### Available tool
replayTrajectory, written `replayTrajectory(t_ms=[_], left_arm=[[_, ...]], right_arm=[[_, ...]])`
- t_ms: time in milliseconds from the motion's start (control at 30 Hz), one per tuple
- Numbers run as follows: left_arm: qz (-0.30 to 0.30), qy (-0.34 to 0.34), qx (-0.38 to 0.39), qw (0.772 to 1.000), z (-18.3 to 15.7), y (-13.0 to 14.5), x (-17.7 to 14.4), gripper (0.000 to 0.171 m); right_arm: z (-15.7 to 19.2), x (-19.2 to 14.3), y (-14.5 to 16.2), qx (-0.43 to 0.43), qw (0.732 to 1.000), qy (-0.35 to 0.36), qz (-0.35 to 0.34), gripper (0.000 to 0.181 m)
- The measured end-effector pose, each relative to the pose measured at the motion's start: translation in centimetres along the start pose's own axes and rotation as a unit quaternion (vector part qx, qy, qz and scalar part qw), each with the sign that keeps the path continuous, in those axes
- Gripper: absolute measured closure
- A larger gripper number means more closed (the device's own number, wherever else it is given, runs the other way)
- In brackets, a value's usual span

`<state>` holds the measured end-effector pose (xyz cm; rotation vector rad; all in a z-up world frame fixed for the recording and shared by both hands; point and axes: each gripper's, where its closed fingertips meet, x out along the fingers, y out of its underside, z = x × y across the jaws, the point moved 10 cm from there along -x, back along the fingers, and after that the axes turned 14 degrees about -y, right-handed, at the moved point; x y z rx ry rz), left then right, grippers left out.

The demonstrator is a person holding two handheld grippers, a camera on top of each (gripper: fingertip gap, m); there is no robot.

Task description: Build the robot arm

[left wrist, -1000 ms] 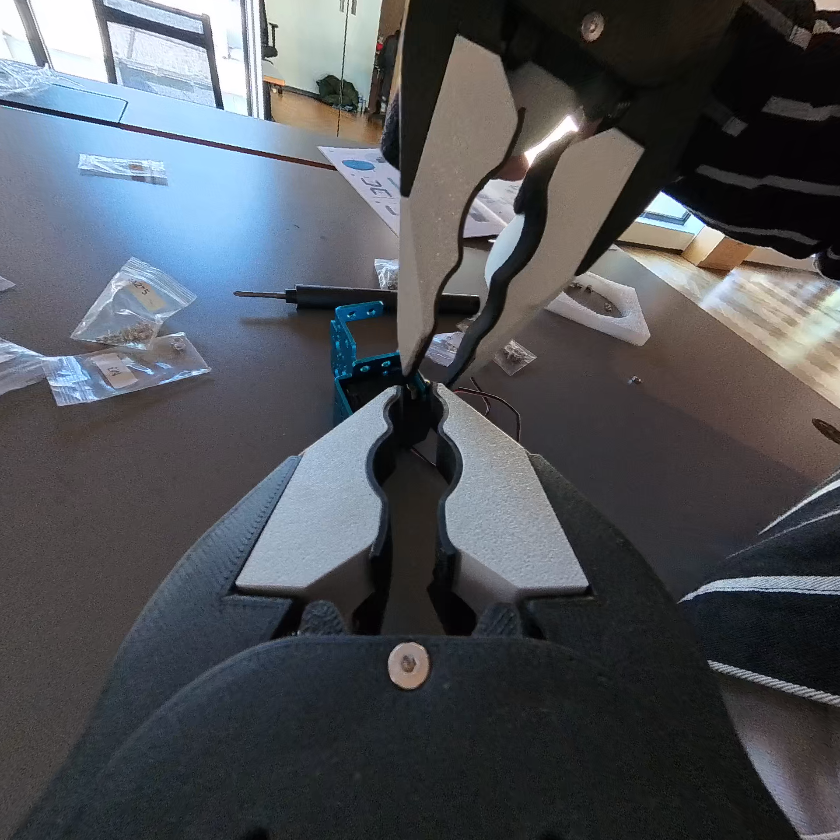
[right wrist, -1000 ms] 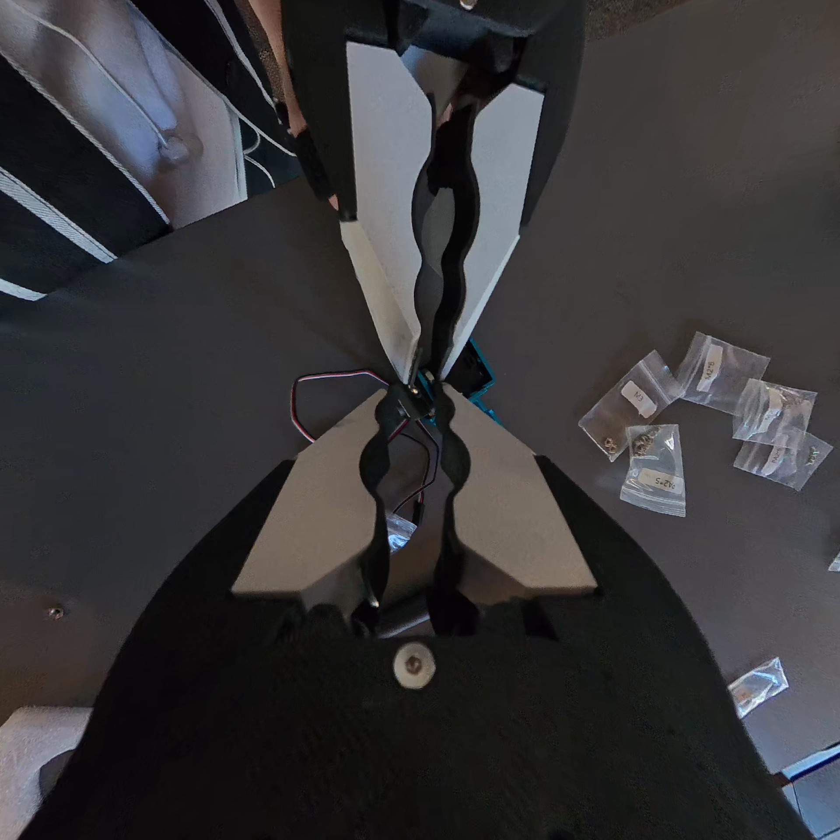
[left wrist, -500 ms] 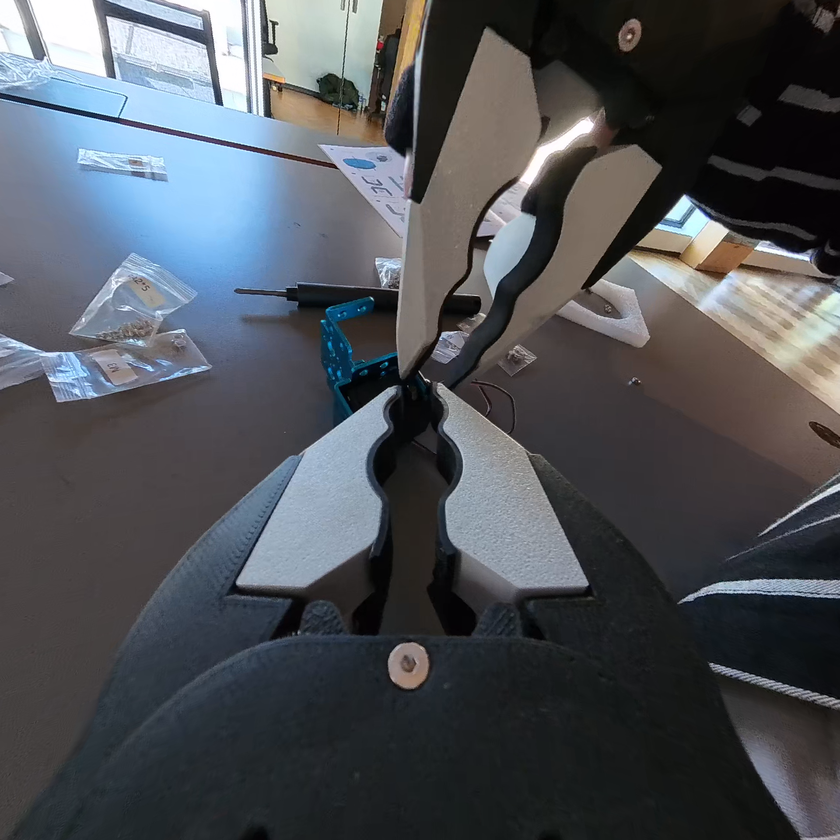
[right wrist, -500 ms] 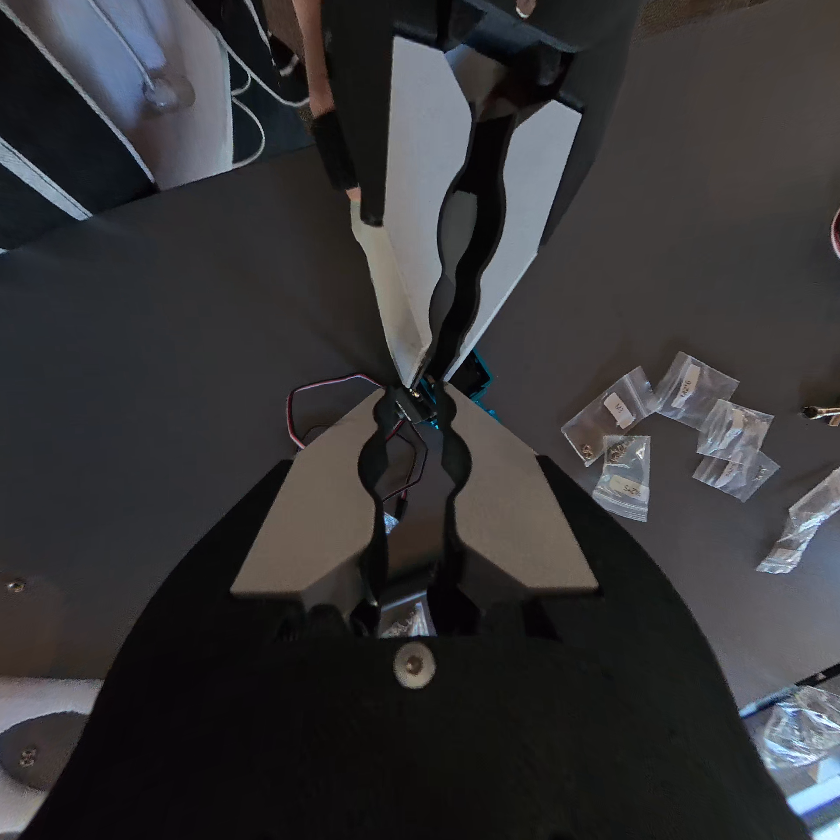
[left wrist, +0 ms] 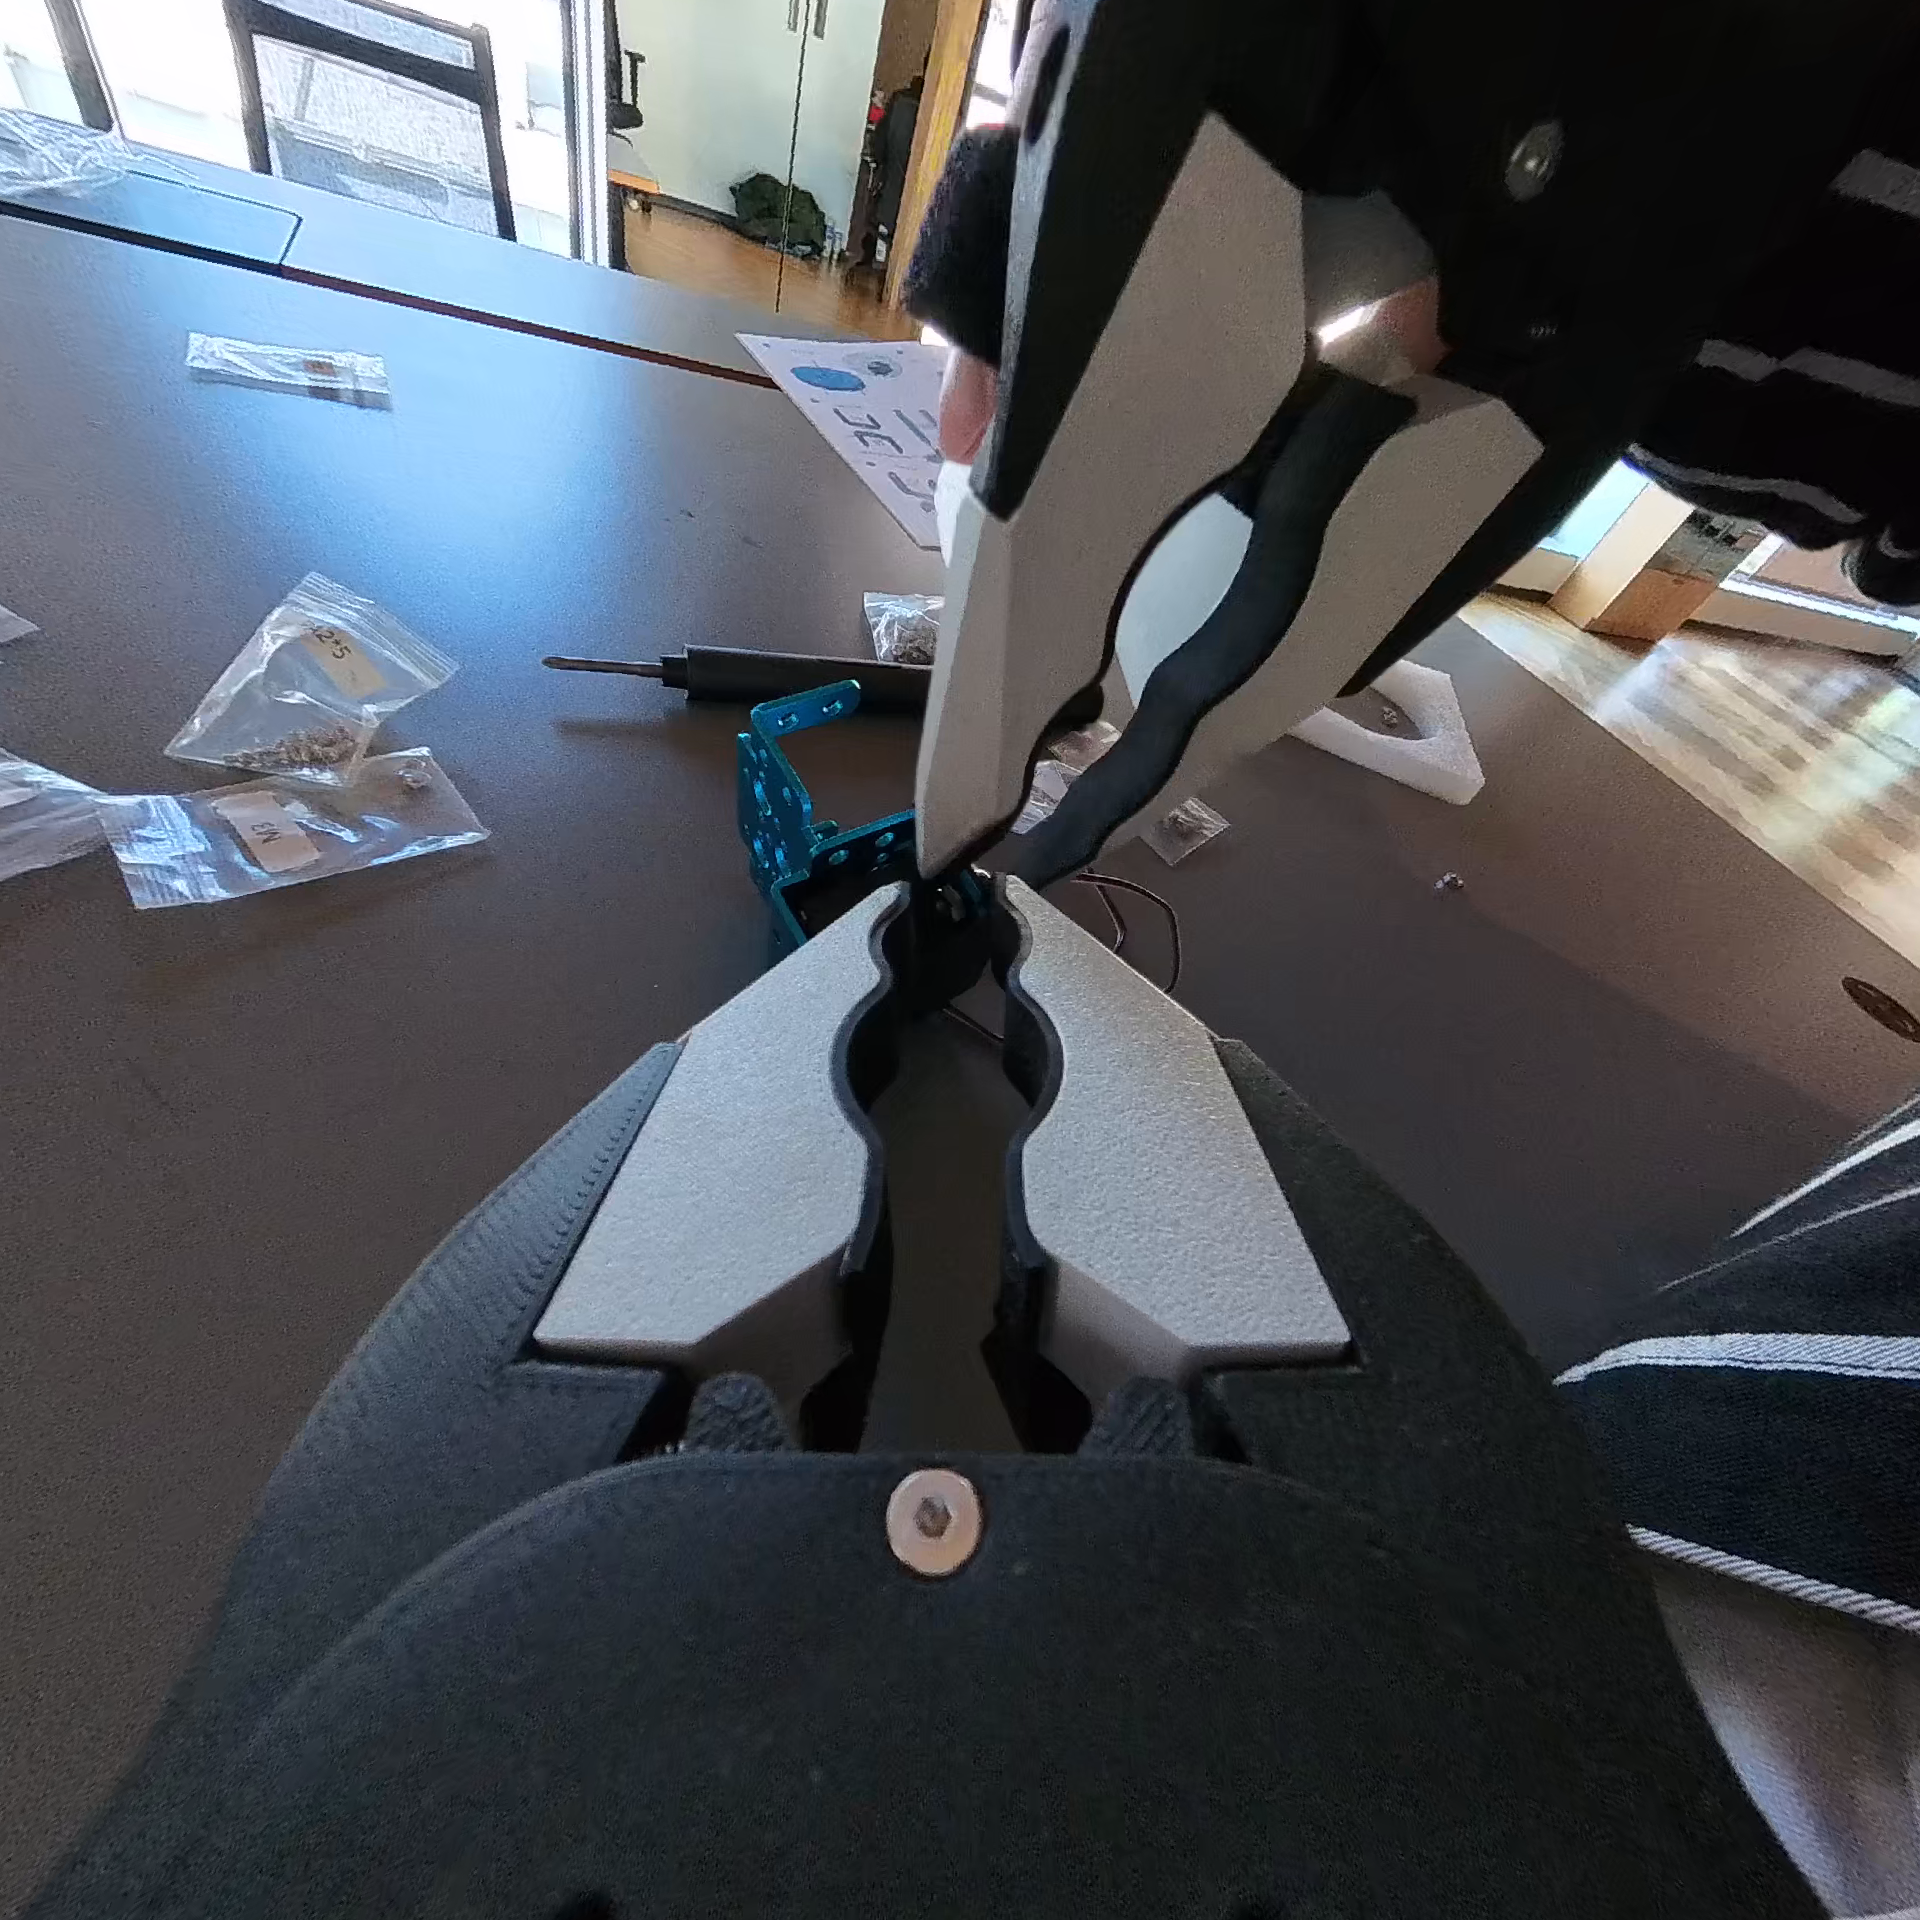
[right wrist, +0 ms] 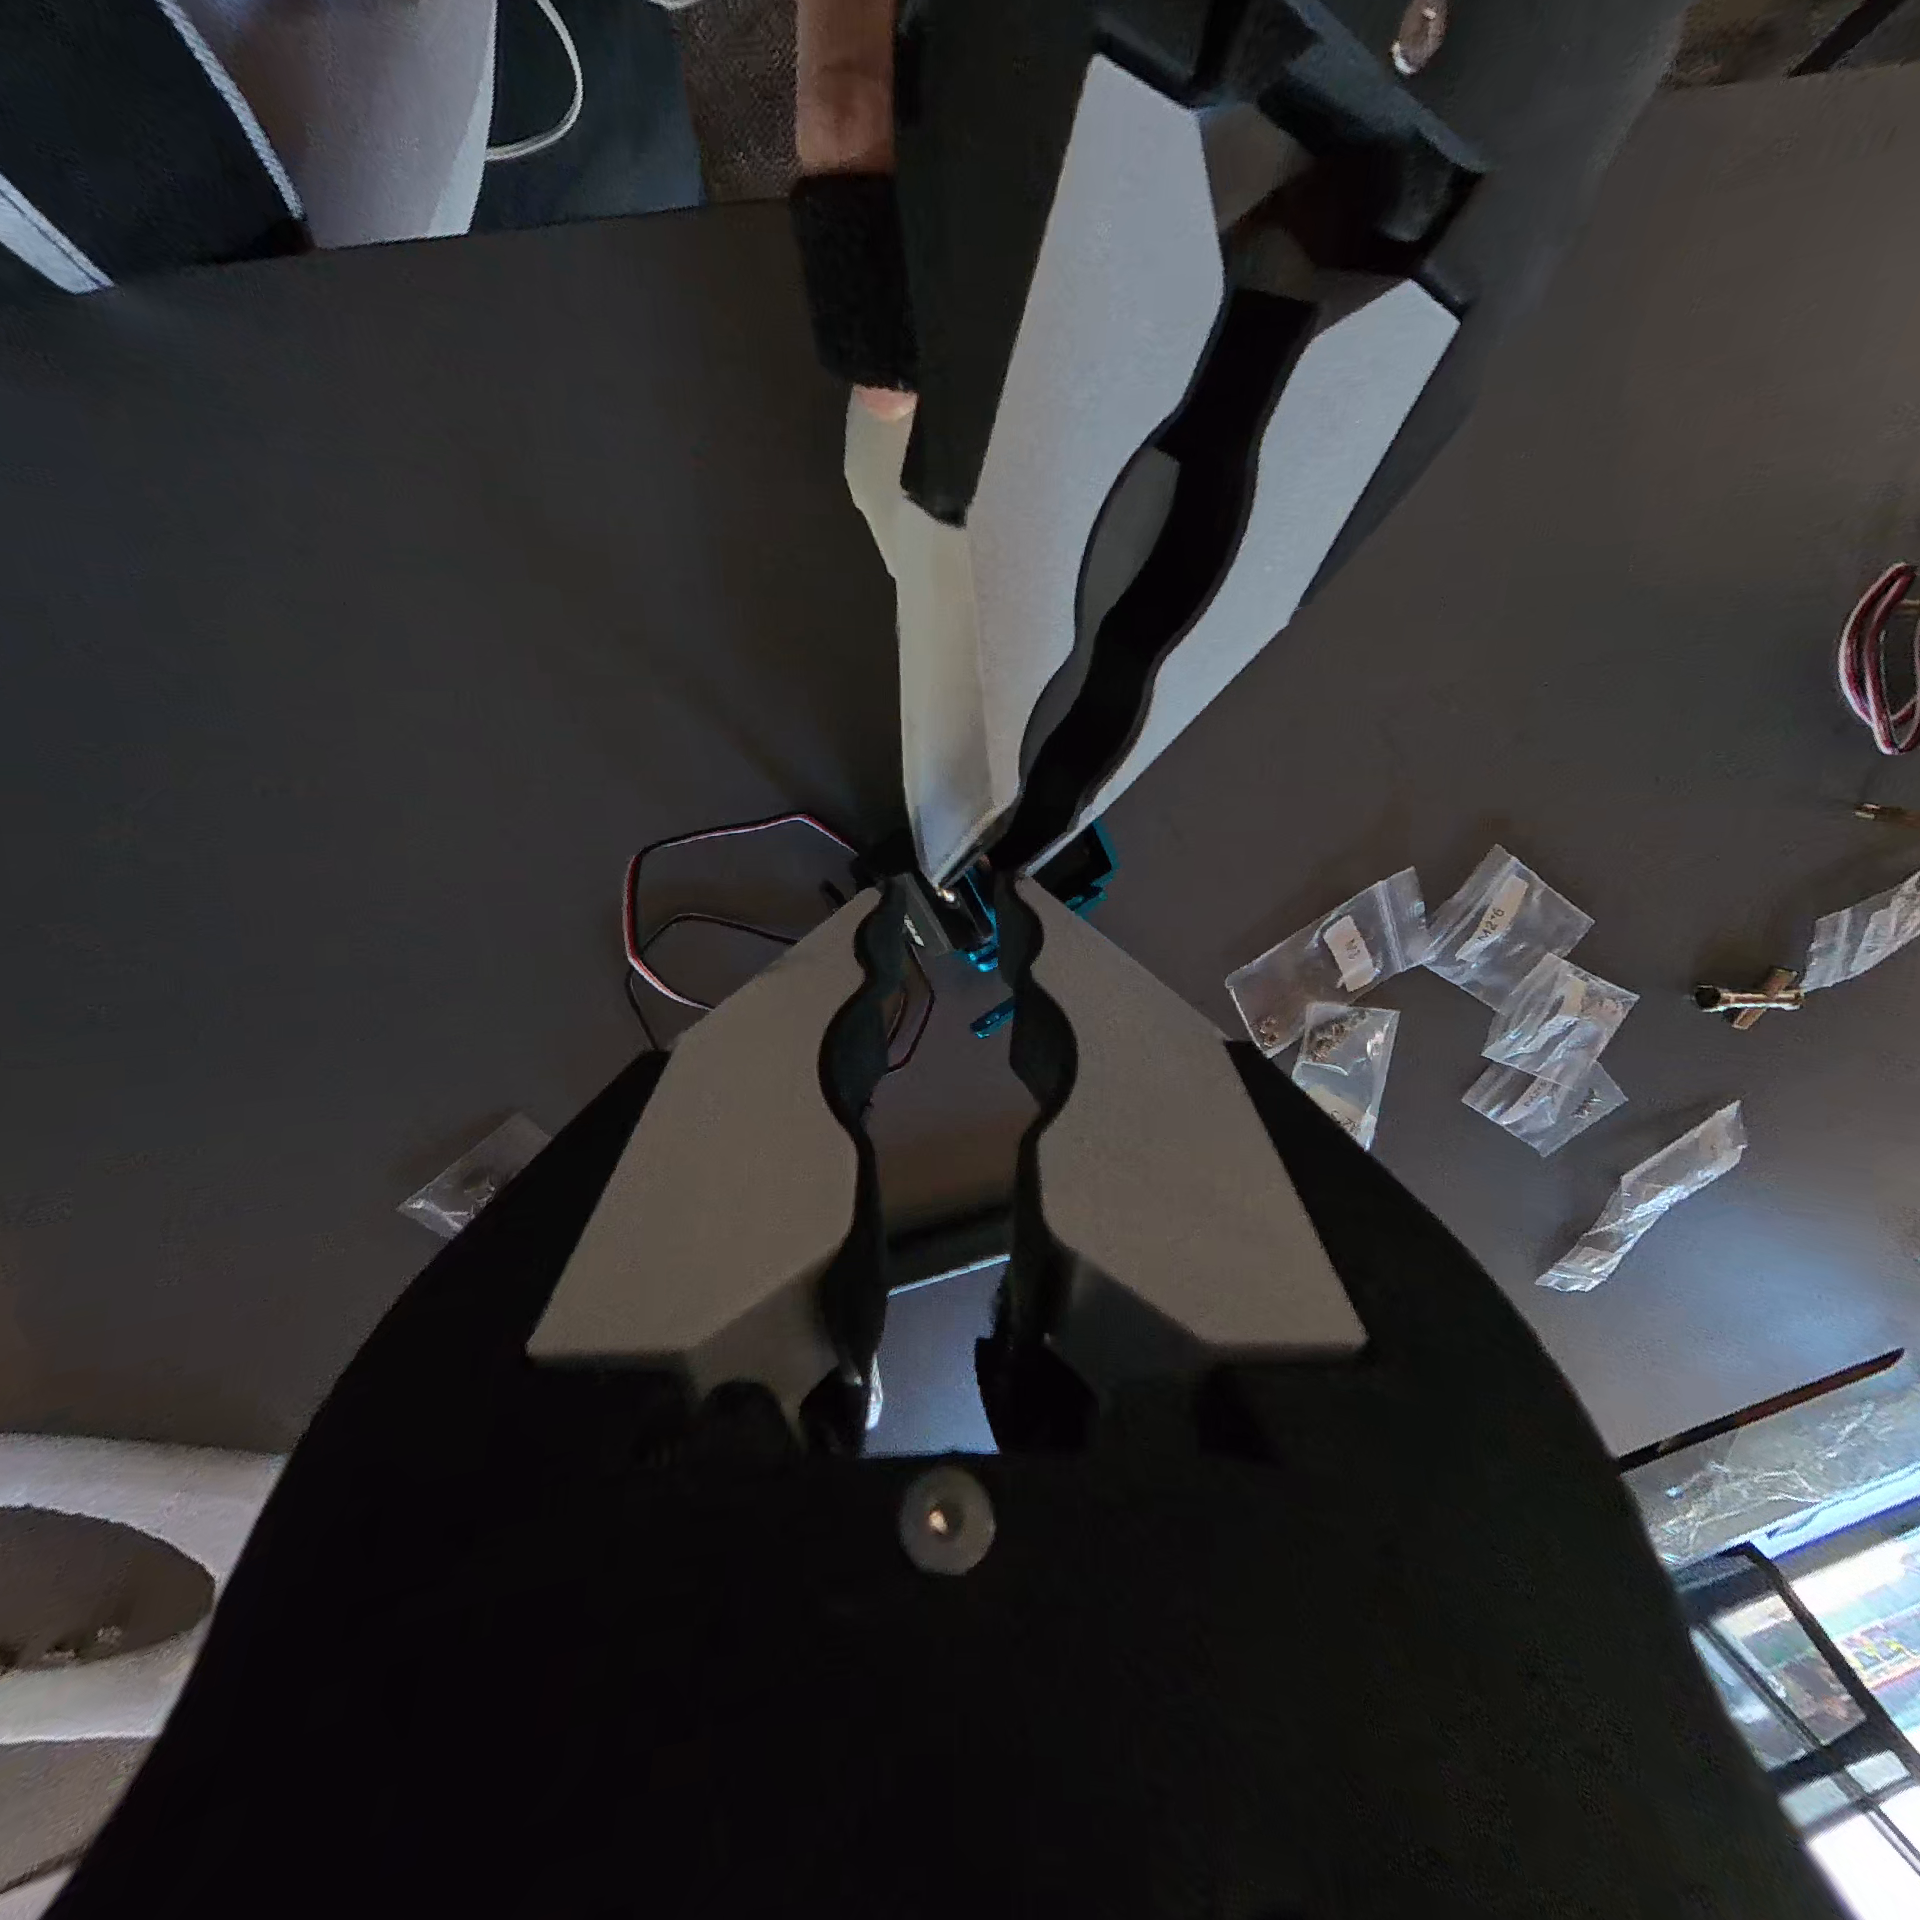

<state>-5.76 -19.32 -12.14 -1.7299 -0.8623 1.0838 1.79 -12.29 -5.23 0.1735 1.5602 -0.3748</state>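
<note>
- Dark table (left wrist: 416,1039): zip bags of screws (left wrist: 301,686) to the left, black screwdriver (left wrist: 769,665) lying crosswise beyond, white foam block (left wrist: 1392,727) far right.
- Left gripper (left wrist: 948,896): fingers closed on a black servo (left wrist: 940,935) with a blue metal bracket (left wrist: 790,810) attached, near table centre.
- Right gripper (left wrist: 971,857) comes down from above, blocking the view behind; its tips are pinched on a small screw (barely visible) atop the servo.
- Bracket's arm stands upright; servo wires (right wrist: 665,883) trail onto the table.
</note>
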Motion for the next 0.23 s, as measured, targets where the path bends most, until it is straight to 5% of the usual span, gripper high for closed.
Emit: replayTrajectory(t_ms=[233], left_arm=[[0.0, 0.001, -0.001, 1.0, 0.02, 0.01, -0.01, 0.16]], right_arm=[[-0.19, -0.2, -0.32, -0.003, 1.0, -0.017, -0.007, 0.166]])
